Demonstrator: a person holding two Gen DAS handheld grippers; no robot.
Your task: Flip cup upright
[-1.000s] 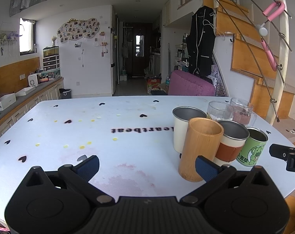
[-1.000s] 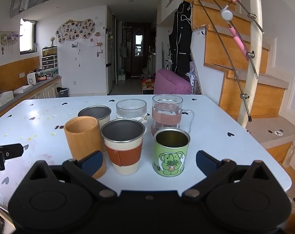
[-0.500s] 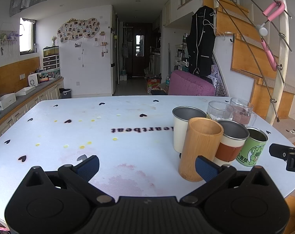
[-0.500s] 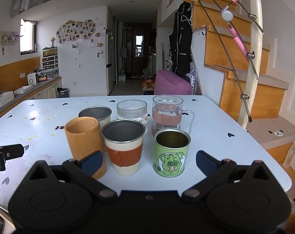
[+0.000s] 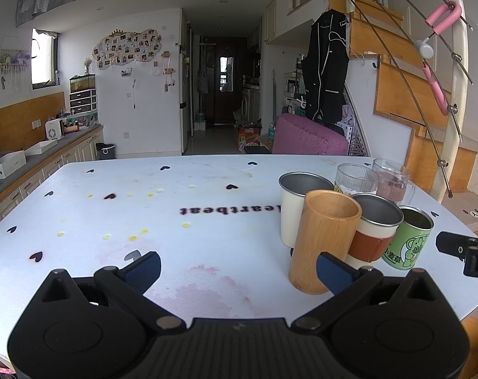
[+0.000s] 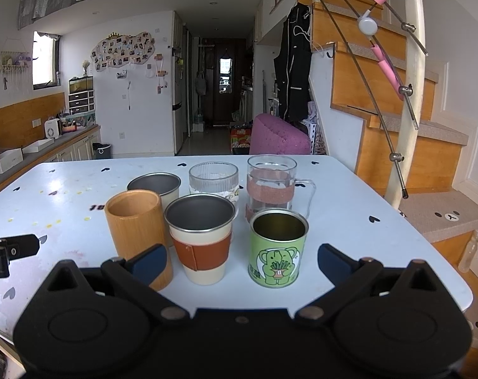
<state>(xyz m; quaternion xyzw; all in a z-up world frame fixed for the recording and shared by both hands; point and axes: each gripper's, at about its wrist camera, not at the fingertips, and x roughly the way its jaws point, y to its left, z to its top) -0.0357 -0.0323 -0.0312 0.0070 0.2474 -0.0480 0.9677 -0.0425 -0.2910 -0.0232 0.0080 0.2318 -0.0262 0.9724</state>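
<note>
The table (image 5: 207, 221) carries black lettering printed on its top, seen upside down from the left wrist view, just left of the white metal cup (image 5: 297, 211); it reads "eartbeat", with its first letter hidden behind that cup. The green can (image 5: 408, 241) bears small characters beside its elephant picture, too small to read.

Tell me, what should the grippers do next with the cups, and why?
Probably nothing more than back away: all six cups, from the bamboo cup to the green tin, already stand mouth-up, and the left gripper and right gripper are open and empty.
</note>
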